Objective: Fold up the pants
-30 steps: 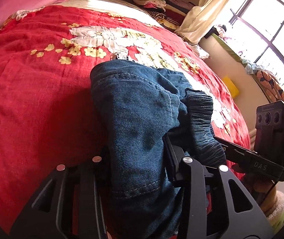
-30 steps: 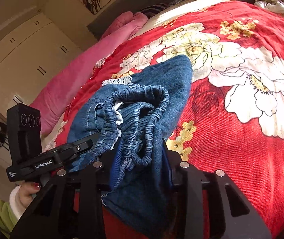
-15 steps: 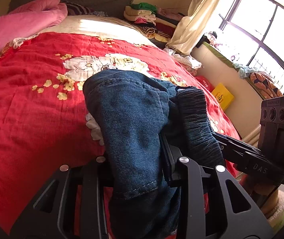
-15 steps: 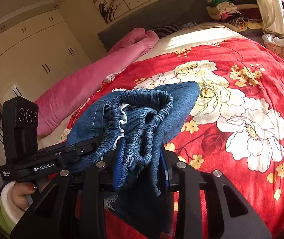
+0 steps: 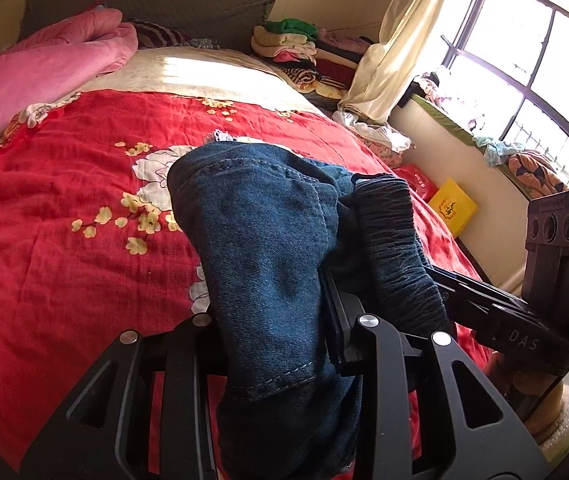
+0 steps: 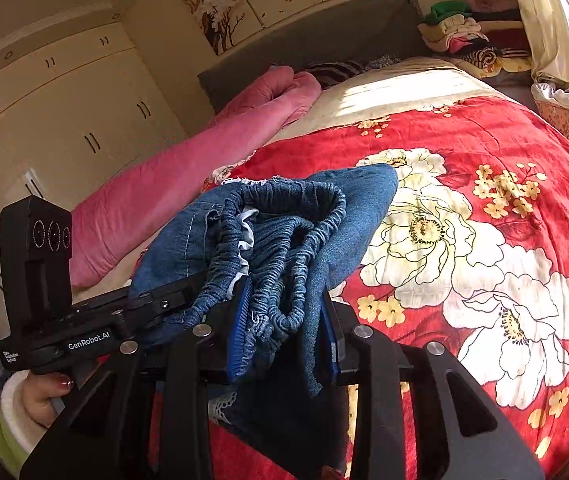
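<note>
The blue denim pants [image 5: 260, 236] with an elastic waistband [image 6: 284, 232] are held up above the red flowered bedspread [image 5: 44, 240]. My left gripper [image 5: 272, 320] is shut on a denim edge of the pants, which drape over its jaws. My right gripper [image 6: 284, 320] is shut on the bunched waistband. Each gripper shows in the other's view, the right one [image 5: 504, 320] at right, the left one [image 6: 96, 320] at left, close side by side. The fingertips are hidden under the cloth.
A pink quilt [image 5: 32, 68] lies at the left of the bed. Stacked folded clothes [image 5: 300, 52] sit near the headboard [image 5: 144, 0]. A window [image 5: 524, 72] and curtain are at right, a yellow box [image 5: 454, 206] on the floor. White wardrobes [image 6: 64, 112] stand at left.
Both grippers have lifted and tilted up with the pants; more of the headboard, wall and window shows. The pants hang higher above the bedspread. Both grips are unchanged.
</note>
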Available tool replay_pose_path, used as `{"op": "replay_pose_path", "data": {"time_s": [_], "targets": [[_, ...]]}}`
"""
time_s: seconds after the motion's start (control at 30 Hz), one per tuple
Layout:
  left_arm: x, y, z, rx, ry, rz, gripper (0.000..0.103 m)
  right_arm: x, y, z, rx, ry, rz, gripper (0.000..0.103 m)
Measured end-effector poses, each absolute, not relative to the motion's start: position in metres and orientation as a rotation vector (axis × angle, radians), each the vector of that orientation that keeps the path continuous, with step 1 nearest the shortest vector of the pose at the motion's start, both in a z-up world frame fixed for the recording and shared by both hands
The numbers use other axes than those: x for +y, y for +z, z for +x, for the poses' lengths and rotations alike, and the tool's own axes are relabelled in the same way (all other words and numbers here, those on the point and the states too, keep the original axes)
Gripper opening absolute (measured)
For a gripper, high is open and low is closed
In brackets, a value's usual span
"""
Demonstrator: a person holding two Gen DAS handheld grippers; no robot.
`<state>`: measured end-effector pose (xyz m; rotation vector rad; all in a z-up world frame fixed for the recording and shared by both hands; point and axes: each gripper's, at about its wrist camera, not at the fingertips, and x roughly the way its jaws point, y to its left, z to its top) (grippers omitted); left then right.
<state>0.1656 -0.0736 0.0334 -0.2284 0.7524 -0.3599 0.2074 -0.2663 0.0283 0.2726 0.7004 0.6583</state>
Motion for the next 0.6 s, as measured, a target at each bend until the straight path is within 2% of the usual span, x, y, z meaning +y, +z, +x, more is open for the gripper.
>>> {"op": "replay_pose_path", "data": {"time_s": [0.6], "targets": [[-0.069, 0.021, 0.193, 0.761, -0.350, -0.225, 0.024, -0.257, 0.020, 0.228, 0.729, 0.634, 0.265, 0.029]]}}
